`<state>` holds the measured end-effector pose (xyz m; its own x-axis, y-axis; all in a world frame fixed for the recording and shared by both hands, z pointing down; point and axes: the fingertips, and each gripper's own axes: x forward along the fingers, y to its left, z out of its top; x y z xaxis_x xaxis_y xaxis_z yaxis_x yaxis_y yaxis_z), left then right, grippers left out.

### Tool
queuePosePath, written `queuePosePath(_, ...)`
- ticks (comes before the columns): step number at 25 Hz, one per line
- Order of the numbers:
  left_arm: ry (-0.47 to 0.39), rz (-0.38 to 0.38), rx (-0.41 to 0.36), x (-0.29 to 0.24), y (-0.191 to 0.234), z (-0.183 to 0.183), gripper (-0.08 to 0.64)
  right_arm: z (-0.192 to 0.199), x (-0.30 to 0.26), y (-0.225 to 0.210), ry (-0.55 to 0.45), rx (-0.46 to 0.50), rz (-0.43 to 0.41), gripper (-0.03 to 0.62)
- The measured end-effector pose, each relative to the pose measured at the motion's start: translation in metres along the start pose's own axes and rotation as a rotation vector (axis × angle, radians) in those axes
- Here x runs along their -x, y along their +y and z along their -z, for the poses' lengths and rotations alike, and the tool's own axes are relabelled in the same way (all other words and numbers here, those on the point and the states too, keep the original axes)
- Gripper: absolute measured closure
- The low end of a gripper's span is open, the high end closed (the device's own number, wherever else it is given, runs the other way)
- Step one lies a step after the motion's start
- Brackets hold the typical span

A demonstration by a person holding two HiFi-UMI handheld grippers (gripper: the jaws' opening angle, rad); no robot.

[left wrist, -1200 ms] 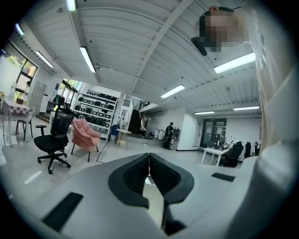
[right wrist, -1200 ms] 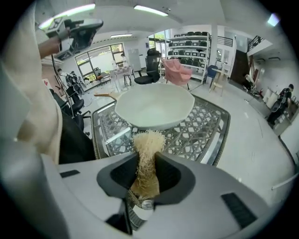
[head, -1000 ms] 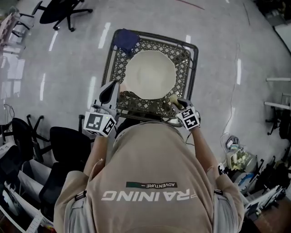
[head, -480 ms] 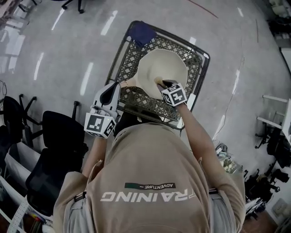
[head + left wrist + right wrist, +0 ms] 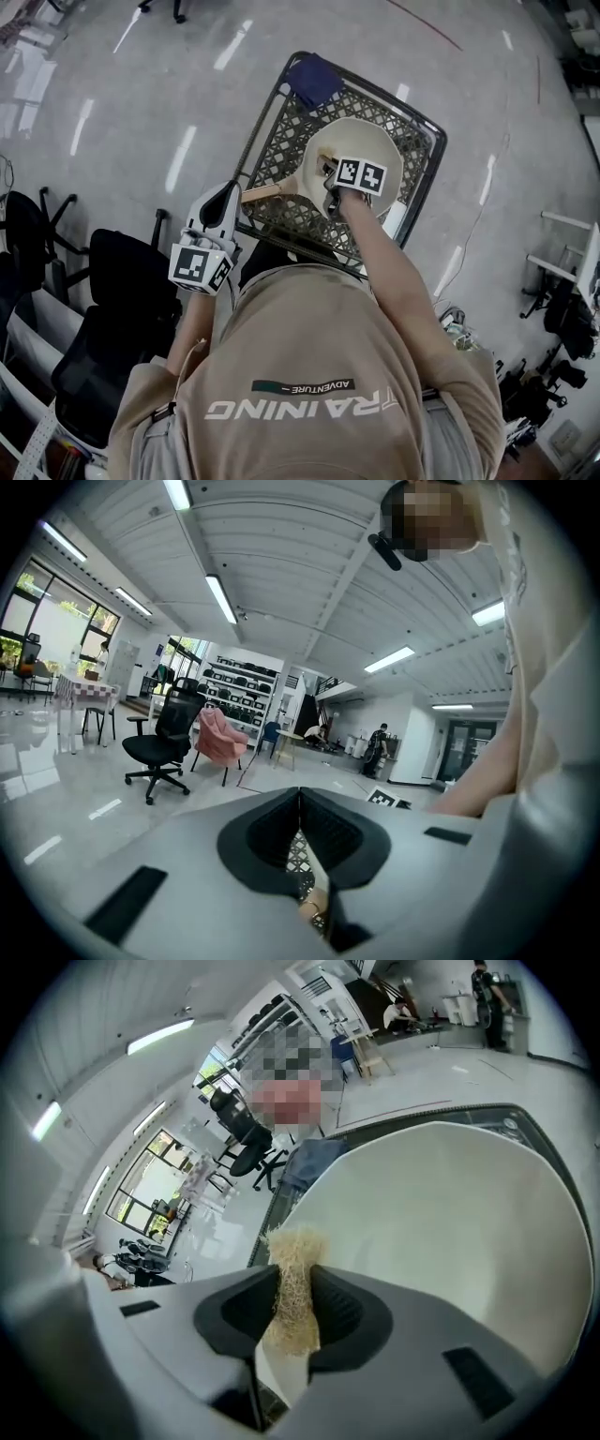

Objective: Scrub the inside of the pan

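Note:
A cream pan (image 5: 370,141) lies on a dark lattice table (image 5: 281,131), its wooden handle (image 5: 272,192) pointing left. My right gripper (image 5: 332,178) is over the pan's inside, near its left wall, shut on a straw-coloured fibre scrubber (image 5: 292,1260) that sticks out past the fingertips against the pan's pale inner surface (image 5: 450,1222). My left gripper (image 5: 228,197) hangs at the table's near left corner, right by the handle's end. In the left gripper view its jaws meet at the tips (image 5: 300,799), and the handle's ringed end (image 5: 311,909) shows just below them; whether they touch it I cannot tell.
A blue cloth (image 5: 314,80) lies on the table's far corner. Black office chairs (image 5: 122,281) stand close on the person's left. The table's rim (image 5: 427,178) runs just right of the pan. Glossy floor surrounds the table.
My right gripper has moved from the table's near edge up into the pan, rolling as it went, with the scrubber in it. The left gripper stays by the handle's end.

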<state>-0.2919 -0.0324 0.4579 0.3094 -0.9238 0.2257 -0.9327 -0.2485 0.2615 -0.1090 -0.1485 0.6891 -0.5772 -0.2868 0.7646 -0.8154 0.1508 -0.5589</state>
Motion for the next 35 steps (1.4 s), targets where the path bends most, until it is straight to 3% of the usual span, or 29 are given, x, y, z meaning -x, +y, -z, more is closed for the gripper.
queuePosePath(9, 0.014, 0.004, 0.015, -0.019, 0.02, -0.004, 0.541, 0.004, -0.023, -0.013, 0.061, -0.079, 0.052, 0.482)
queuePosePath(16, 0.015, -0.015, 0.054, -0.025, 0.023, -0.001, 0.541, 0.013, -0.035, -0.018, 0.097, -0.067, 0.07, 0.482)
queuePosePath(18, 0.017, -0.017, 0.058, -0.021, 0.025, 0.001, 0.541, 0.014, -0.032, -0.018, 0.103, -0.01, 0.077, 0.482)
queuePosePath(20, 0.024, -0.016, 0.056, -0.021, 0.028, 0.003, 0.541, 0.016, -0.029, -0.018, 0.148, 0.138, 0.097, 0.482)
queuePosePath(23, 0.026, -0.022, 0.055, -0.024, 0.03, 0.005, 0.541, 0.022, -0.026, -0.017, 0.237, 0.457, 0.106, 0.483)
queuePosePath(25, 0.021, -0.031, 0.059, -0.023, 0.03, 0.005, 0.541, 0.03, -0.026, -0.011, 0.301, 0.769, 0.077, 0.483)
queuePosePath(28, 0.021, -0.045, 0.065, -0.019, 0.029, 0.006, 0.541, 0.05, -0.026, -0.019, 0.447, 1.35, 0.045, 0.483)
queuePosePath(29, 0.023, -0.054, 0.063, -0.017, 0.029, 0.007, 0.541, 0.053, -0.025, -0.022, 0.476, 1.475, 0.026, 0.483)
queuePosePath(32, 0.033, -0.081, 0.069, -0.008, 0.032, 0.011, 0.541, 0.062, -0.022, -0.019, 0.536, 1.663, -0.047, 0.483)
queuePosePath(35, 0.042, -0.102, 0.088, -0.004, 0.03, 0.018, 0.541, 0.074, -0.026, -0.024, 0.604, 1.798, -0.045, 0.483)
